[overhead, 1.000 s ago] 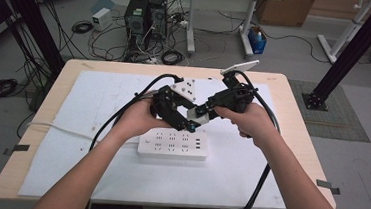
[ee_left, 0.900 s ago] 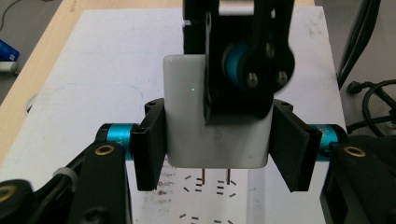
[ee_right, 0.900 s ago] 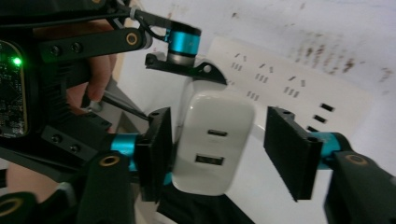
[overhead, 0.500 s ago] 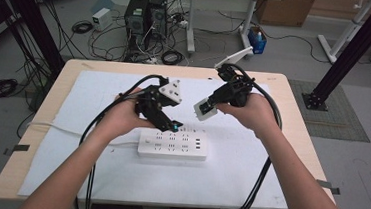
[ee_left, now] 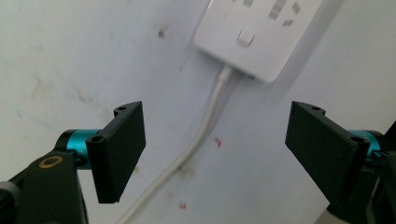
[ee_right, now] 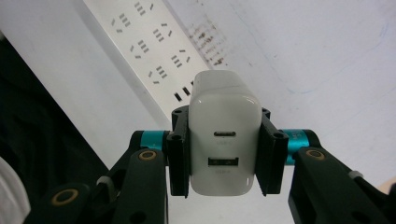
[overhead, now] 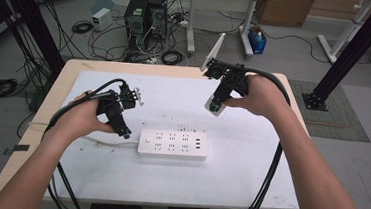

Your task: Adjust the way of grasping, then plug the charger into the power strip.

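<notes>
Two hand-held grippers hang over a white-covered worktop (overhead: 248,179), one in each of a person's hands. The right gripper (overhead: 216,103), held near the far right part of the worktop, has its fingers clamped on a white USB charger (ee_right: 224,154); in the right gripper view the charger sits upright between the two black fingers (ee_right: 178,154), its face showing two ports, one above the other. Below it lies a white power strip (overhead: 172,143), which rests flat near the middle of the worktop with its sockets facing up. The charger is in the air, apart from the strip and toward its far right side in the high view. The left gripper (overhead: 124,130), at the left of the worktop, points down just beside the strip's left end. In the left gripper view its fingers (ee_left: 119,149) stand wide apart with nothing between them, above the white cord (ee_left: 205,126) that runs out of the strip's end across the stained surface. Black cables trail from both grippers toward the near edge. Beyond the worktop, computer towers (overhead: 145,13) and loose wires sit on the floor.
</notes>
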